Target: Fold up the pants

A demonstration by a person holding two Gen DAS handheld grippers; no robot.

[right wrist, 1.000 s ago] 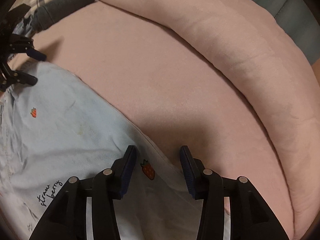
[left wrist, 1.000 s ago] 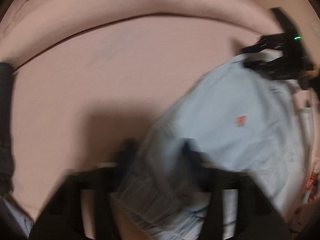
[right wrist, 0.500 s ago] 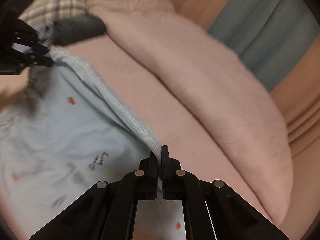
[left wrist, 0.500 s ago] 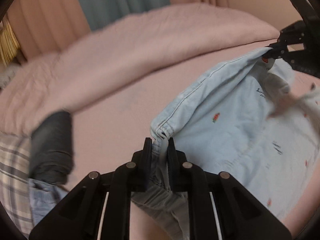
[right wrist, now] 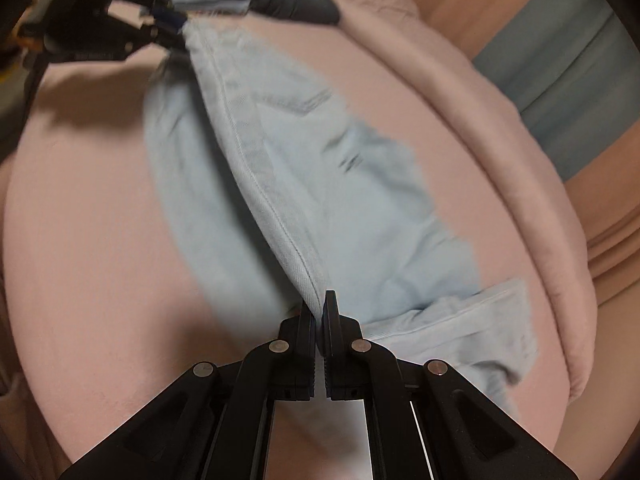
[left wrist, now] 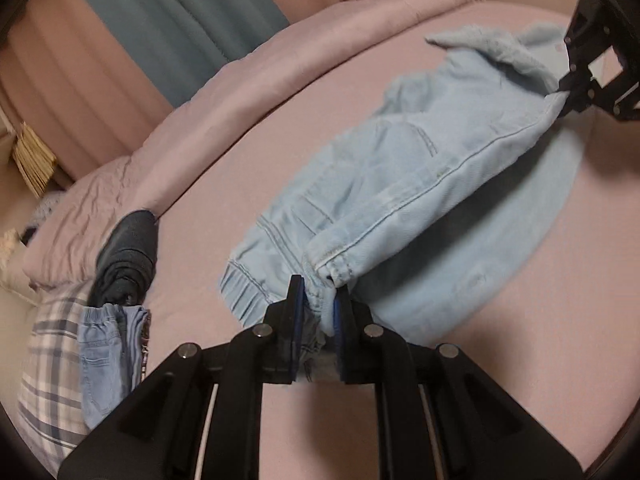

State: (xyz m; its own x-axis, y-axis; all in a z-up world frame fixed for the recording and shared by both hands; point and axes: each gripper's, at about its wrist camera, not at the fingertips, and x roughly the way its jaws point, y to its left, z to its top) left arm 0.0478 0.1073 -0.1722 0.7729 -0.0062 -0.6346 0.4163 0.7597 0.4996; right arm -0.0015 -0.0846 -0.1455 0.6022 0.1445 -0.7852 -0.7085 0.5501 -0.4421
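While one pair of light blue pants (left wrist: 404, 184) hangs stretched above the pink bed (left wrist: 224, 200), two grippers hold it at opposite ends. The left gripper (left wrist: 318, 300) has its jaws pinching the gathered elastic cuff of the pants. The right gripper (right wrist: 320, 312) has its jaws pressed together on a stitched seam edge at the other end of the pants. Between the two grips the seam runs taut, and the loose cloth sags from it toward the bed; whether it touches the sheet cannot be told. One long pink bolster (left wrist: 280, 64) curves along the far edge of the bed. Beside the bolster's end, well apart from the pants, lie three other cloth items: one dark rolled garment (left wrist: 128, 256), one folded pair of blue jeans (left wrist: 106, 352), and one plaid cloth (left wrist: 48, 364) under the jeans. One teal curtain (left wrist: 168, 20) hangs beyond the bolster.
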